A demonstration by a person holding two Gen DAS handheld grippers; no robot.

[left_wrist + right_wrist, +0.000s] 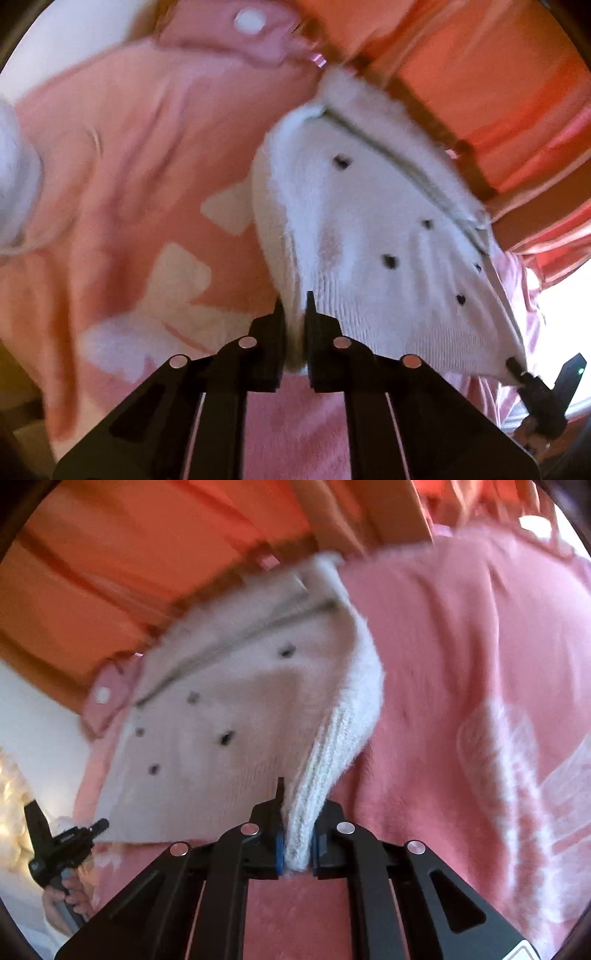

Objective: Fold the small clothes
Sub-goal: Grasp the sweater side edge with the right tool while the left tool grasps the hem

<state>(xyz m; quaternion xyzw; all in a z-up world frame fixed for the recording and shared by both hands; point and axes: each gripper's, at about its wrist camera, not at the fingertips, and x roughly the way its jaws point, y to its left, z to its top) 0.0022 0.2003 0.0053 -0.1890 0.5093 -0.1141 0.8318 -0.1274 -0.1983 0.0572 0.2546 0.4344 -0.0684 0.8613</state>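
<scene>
Between both tongs: white fuzzy knit garment with small dark dots (373,236), hem clamped by left tongs (294,314) and right tongs (297,805). Beyond: pink sweatshirt (122,177), white lettering blurred, unreadable.

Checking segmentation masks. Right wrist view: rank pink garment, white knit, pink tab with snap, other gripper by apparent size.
1. Pink garment, fills the right half.
2. White knit, held by the right gripper.
3. Left gripper and pink tab look alike in area; not ranked.
</scene>
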